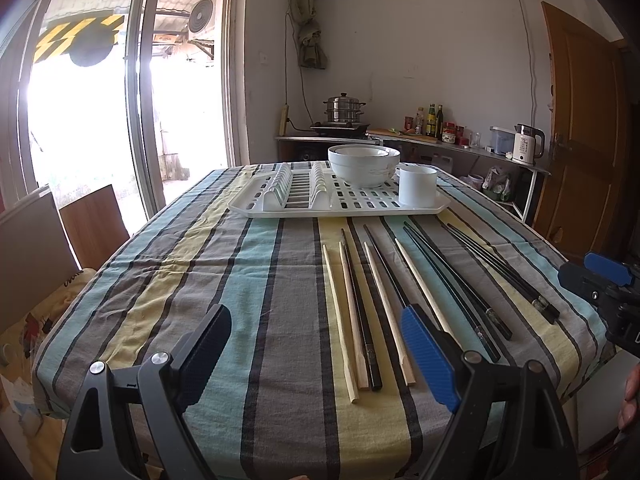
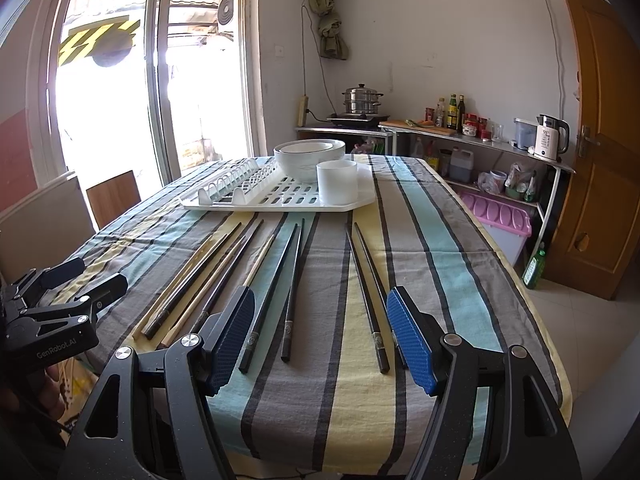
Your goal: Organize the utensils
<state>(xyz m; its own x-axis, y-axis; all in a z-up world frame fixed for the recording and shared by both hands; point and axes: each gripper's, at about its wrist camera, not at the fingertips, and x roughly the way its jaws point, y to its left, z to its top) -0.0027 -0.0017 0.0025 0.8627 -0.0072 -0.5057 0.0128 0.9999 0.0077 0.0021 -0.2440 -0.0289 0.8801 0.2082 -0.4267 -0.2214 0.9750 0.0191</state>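
Both claws, left claw (image 1: pixel 316 354) and right claw (image 2: pixel 320 338), agape; pink bin (image 2: pixel 498 216), seemingly, right view only.

chopsticks (image 2: pixel 291 280) on striped tablecloth (image 2: pixel 420 240), white rack (image 2: pixel 256 200)

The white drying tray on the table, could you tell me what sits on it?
On the tray sit nested white bowls and a white cup. The cup's inside is hidden.

Right gripper (image 1: pixel 596 280) cut off by frame edge.
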